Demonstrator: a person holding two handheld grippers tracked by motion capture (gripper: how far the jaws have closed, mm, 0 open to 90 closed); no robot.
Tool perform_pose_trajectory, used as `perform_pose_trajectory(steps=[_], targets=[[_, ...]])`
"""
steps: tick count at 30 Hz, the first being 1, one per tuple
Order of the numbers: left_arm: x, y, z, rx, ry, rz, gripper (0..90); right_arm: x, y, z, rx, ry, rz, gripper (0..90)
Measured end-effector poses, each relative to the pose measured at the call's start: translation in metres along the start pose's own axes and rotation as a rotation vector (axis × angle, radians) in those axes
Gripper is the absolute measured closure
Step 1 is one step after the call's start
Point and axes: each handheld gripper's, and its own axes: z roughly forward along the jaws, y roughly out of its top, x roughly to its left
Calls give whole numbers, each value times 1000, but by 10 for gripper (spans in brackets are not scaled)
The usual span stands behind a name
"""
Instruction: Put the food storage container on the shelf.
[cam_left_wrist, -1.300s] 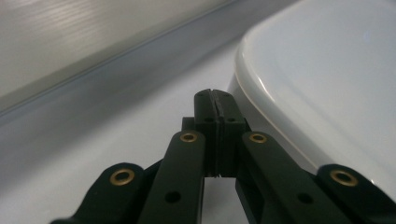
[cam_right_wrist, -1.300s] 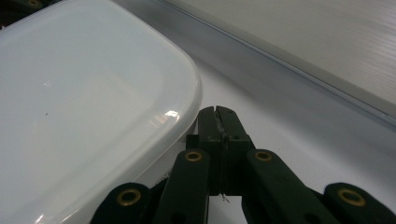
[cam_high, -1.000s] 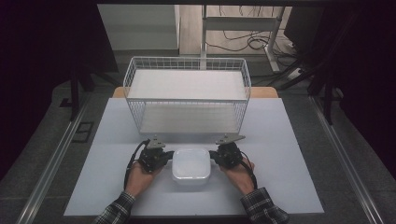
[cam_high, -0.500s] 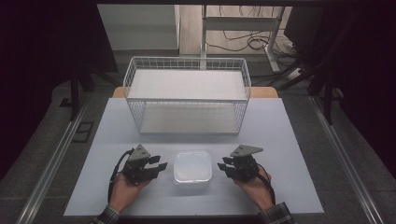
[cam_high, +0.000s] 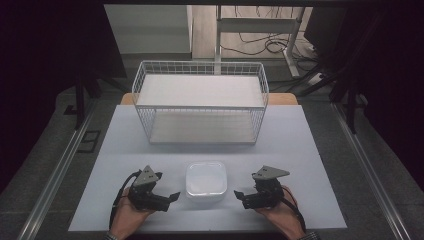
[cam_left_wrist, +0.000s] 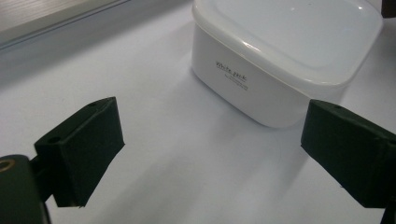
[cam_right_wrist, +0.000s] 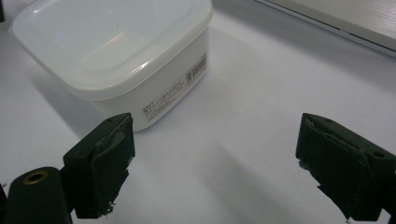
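On top of a pale white tabletop (cam_high: 310, 150), matte and bare across most of its area, sits a white wire basket (cam_high: 200, 102) w/ two solid shelves, toward the far edge; dark room around it, black curtains both sides, grey floor, metal rails (cam_high: 55, 175) along the table's flanks, cables (cam_high: 260, 42) and a table frame (cam_high: 250, 25) behind. Near front centre: white plastic container (cam_high: 206, 181) w/ translucent lid on, upright, resting on the tabletop, well short of the basket w/ bare surface between. Left gripper (cam_high: 172, 196) sits just left of the container, right gripper (cam_high: 240, 194) just right of it, both apart from it, not touching. Left gripper view: jaws spread wide, having just been opening, nothing between them, container (cam_left_wrist: 285, 60) ahead w/ small print on its side. Right gripper view: jaws likewise just been opening, wide, released, container (cam_right_wrist: 126, 56) ahead-left w/ barcode label. Nothing blocks container from either side.
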Motion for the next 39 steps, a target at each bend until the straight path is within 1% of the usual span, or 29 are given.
perform_pose_trajectory(steps=[3, 4, 6, 7, 8, 11, 12, 14, 15, 18, 20, 21, 23, 25, 26, 28, 29, 30, 31, 32, 34, 36, 37, 38, 39], targets=[[1, 0, 0, 4, -17, -27, 69, 0, 2, -2, 6, -2, 4, 132], [1, 1, -1, -1, -22, -28, 73, -1, 3, -3, 5, -2, 12, 140], [0, 3, -1, -12, -40, -27, 94, -1, 4, -4, -3, 18, 31, 164], [0, 3, -1, -12, -40, -27, 101, -1, 4, -4, -3, 18, 31, 164], [-1, 7, -1, -28, -63, -41, 104, -2, 7, -4, -23, 53, 55, 177], [-4, 14, 1, -43, -73, -45, 109, -1, 12, -3, -45, 83, 60, 186], [-5, 17, 3, -45, -77, -43, 109, 0, 14, -3, -52, 89, 62, 185], [-8, 25, 5, -54, -92, -26, 108, 4, 20, -2, -55, 100, 48, 185], [-10, 30, 7, -57, -89, -11, 112, 6, 24, -1, -52, 102, 42, 186], [-11, 41, 14, -52, -80, 16, 127, 10, 35, 7, -51, 122, 30, 189], [-11, 47, 23, -42, -91, 11, 133, 13, 42, 15, -47, 131, 22, 189], [-10, 48, 28, -37, -99, 2, 131, 15, 45, 20, -42, 138, 23, 188], [-8, 47, 37, -31, -125, -23, 126, 16, 49, 28, -35, 144, 20, 172], [-6, 44, 42, -16, -118, -26, 115, 16, 50, 34, -25, 157, 29, 143], [-5, 42, 45, -13, -121, -30, 112, 16, 50, 38, -13, 162, 32, 130], [-2, 39, 47, -16, -161, -72, 107, 14, 48, 44, -2, 170, 45, 125], [-2, 38, 48, -7, -193, -84, 107, 13, 47, 47, 15, 186, 56, 123], [-3, 37, 48, -2, -225, -83, 117, 12, 46, 50, 22, 207, 69, 134], [-5, 36, 47, 1, -231, -83, 134, 12, 44, 50, 24, 231, 84, 154], [-7, 35, 46, 1, -232, -86, 131, 12, 44, 50, 25, 250, 89, 162], [-11, 32, 42, 13, -235, -95, 141, 15, 41, 47, 39, 260, 93, 170], [-13, 30, 36, 20, -236, -117, 206, 17, 38, 41, 47, 257, 105, 223], [-14, 28, 33, 19, -238, -133, 252, 17, 35, 38, 50, 260, 121, 259], [-16, 26, 29, 14, -232, -145, 318, 17, 33, 34, 51, 261, 142, 317], [-17, 25, 26, 4, -223, -144, 383, 16, 31, 29, 45, 259, 149, 389]])
